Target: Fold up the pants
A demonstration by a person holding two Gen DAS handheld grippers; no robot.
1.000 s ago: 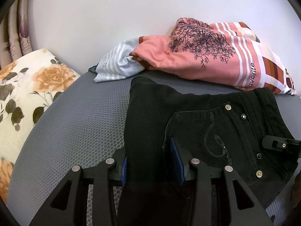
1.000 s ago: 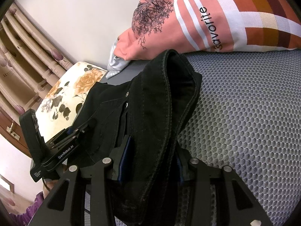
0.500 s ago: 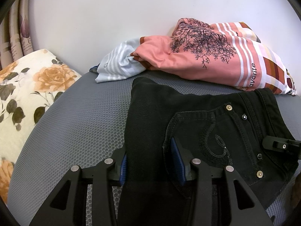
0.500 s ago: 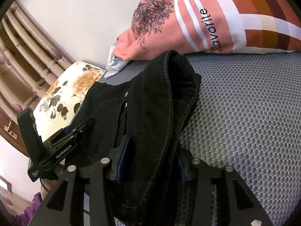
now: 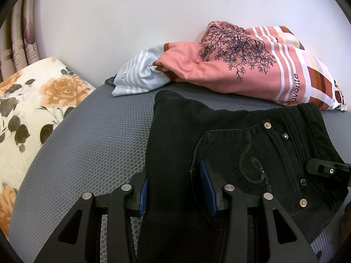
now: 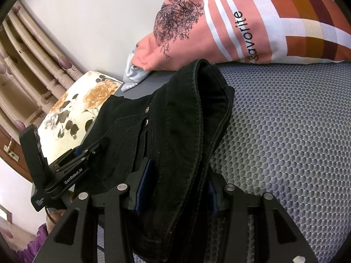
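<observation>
Black denim pants (image 5: 230,135) lie on a grey mesh surface (image 5: 98,140), back pocket with a sequin swirl facing up. My left gripper (image 5: 175,188) is shut on the pants' left side, with fabric bunched between its blue pads. My right gripper (image 6: 177,182) is shut on the waistband end of the pants (image 6: 175,118), which stands up in a thick fold. The right gripper's tip shows in the left wrist view (image 5: 326,169) at the pants' right edge. The left gripper shows in the right wrist view (image 6: 72,166).
A pink striped pillow with a tree print (image 5: 252,65) and a pale blue striped cloth (image 5: 136,81) lie against the white wall behind the pants. A floral cushion (image 5: 26,114) sits at the left. Curtains (image 6: 28,65) hang further left.
Both grippers keep their hold on the pants. The views have shifted only slightly; the pants stay in place.
</observation>
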